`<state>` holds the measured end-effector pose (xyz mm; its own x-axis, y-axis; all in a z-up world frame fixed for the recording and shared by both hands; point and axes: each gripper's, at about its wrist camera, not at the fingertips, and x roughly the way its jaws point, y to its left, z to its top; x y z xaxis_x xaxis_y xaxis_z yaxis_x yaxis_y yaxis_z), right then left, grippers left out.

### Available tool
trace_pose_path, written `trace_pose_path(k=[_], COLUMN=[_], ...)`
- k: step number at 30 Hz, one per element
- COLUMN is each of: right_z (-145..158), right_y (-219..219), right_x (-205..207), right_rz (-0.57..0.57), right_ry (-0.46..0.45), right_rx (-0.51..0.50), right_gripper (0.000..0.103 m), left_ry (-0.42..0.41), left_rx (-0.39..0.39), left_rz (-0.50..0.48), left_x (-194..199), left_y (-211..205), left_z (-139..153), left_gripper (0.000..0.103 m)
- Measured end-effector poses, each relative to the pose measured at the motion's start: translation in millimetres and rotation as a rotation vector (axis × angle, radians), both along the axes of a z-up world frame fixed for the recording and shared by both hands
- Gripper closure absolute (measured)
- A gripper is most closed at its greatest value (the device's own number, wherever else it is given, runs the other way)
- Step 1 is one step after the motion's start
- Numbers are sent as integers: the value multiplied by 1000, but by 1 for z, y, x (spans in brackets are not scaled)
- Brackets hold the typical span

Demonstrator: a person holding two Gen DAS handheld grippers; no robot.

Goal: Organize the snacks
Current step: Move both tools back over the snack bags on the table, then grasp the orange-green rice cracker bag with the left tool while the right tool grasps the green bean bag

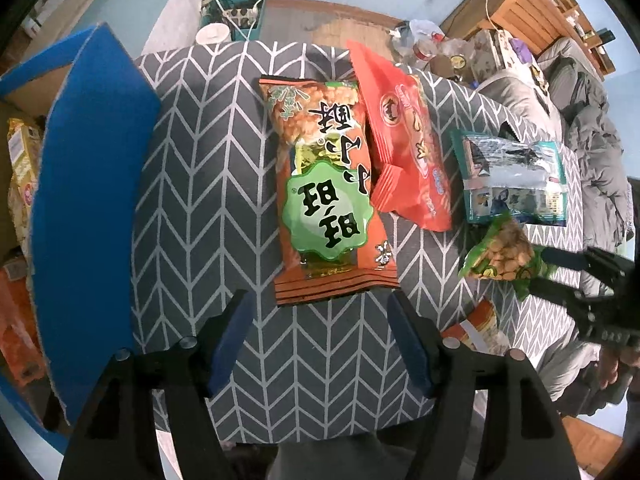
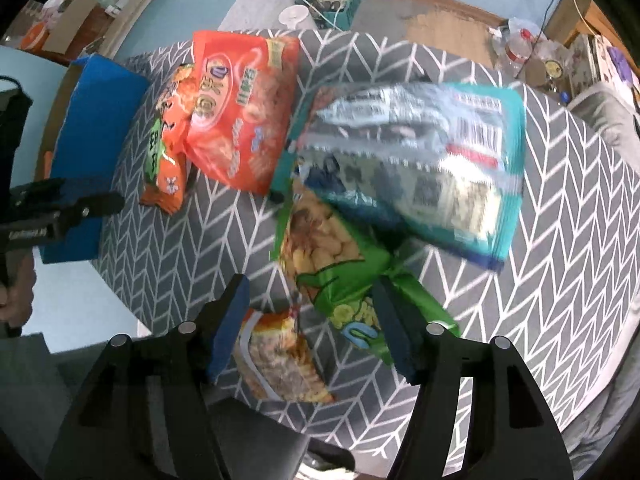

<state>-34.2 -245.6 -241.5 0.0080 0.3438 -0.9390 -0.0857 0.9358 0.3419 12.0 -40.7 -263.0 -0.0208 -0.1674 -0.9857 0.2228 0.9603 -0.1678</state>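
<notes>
Below, five snack bags lie on the chevron-cloth worktop (image 1: 192, 184). The left gripper (image 1: 320, 320) hangs with jaws wide and empty just short of the orange bag (image 1: 328, 196), which overlaps the red bag (image 1: 404, 148). The right gripper (image 2: 308, 312) has jaws apart over the green bag (image 2: 332, 272); its right pad seems to touch the bag's edge, though blur makes that unsure. A teal bag (image 2: 416, 168) lies partly over the green one, a small bag (image 2: 280, 360) sits near the edge, and a blue box (image 1: 88, 184) stands at the worktop's left.
</notes>
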Motion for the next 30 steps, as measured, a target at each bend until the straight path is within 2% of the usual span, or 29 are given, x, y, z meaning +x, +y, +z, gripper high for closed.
trace_pose_path(k=[2,4,6,9,13,22,24,26,30], right_z=[-2,-3,-5,-10,-20,-38,-38,-38,-34], right_y=[-1,0,2,5,8,11,10,9,6], right_x=[-6,-10,-10,-8,-3,1,4,4,8], right_rz=[1,10,16,21,47,23,14,-2,-27], right_ry=[9,6,-2,-13,-23,-3,2,-5,-16], right_rx=[-12,-57,-84,-124,-194,-216,-216,-218,-201], right_gripper=[39,38,36,28,27,27,27,30,43], left_ry=[3,5,6,25,44,67,79,79,59], left_rx=[0,1,4,-2,-13,22,32,35,45], left_rz=[3,11,27,57,96,124,123,123,94], left_x=[2,6,11,18,29,48,53,55,58], left_y=[-1,-2,-3,-3,-5,-17,-22,-25,-32], left_z=[-3,-6,-10,-17,-24,-46,-53,-59,-64], left_gripper=[31,24,24,24,24,20,15,15,17])
